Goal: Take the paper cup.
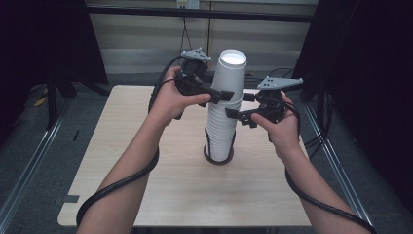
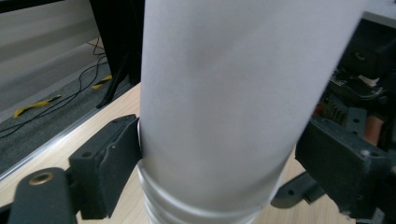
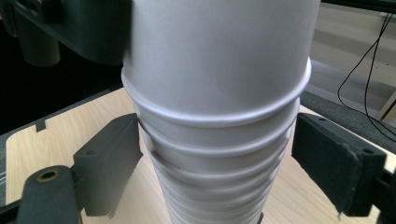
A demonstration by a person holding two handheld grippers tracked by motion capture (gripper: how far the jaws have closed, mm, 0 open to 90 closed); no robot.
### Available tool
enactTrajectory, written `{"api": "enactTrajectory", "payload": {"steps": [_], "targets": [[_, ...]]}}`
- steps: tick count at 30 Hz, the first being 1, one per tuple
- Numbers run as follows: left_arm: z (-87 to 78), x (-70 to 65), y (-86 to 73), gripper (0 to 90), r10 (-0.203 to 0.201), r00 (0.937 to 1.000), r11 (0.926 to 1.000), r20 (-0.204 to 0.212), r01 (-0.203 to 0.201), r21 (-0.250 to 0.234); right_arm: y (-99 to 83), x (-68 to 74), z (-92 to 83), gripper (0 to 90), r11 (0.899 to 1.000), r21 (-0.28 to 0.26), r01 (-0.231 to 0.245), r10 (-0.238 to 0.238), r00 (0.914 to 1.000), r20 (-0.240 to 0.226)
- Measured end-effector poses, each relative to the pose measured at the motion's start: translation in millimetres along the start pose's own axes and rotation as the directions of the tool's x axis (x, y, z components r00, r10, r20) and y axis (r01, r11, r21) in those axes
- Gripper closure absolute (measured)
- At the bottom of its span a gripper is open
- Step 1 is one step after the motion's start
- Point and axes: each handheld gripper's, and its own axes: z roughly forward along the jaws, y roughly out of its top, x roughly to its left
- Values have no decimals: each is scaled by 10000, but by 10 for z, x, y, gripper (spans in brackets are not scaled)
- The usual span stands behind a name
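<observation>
A tall stack of white paper cups point(image 1: 221, 131) stands upside down on a dark ring point(image 1: 217, 161) at the middle of the wooden table point(image 1: 160, 195). The top cup point(image 1: 230, 73) sits a little higher than the rest. My left gripper point(image 1: 224, 95) is shut on this top cup point(image 2: 219, 93), one jaw pressed to each side just above its rim. My right gripper point(image 1: 238, 116) reaches in from the right, lower down, its jaws against the stack point(image 3: 219, 154) below the top cup's rim. The back of the stack is hidden.
Black cables trail from both grippers along the person's forearms to the table's front edge. Bare wood lies all around the stack. Metal rails point(image 1: 29, 165) run along the floor on both sides, and loose wires lie on the grey floor beyond the table.
</observation>
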Motion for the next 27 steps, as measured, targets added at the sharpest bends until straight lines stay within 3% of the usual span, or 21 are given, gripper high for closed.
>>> {"api": "enactTrajectory", "payload": {"steps": [17,27], "targets": [[171,-45,5,91,289,9986,9993,-441,-300,-240,29,25,22,137,9996,-193,184,-181,9997,178],[164,-92,60,113,308,9966,9995,-769,-310,-15,15,24,24,136,9994,-311,166,-160,9997,179]]}}
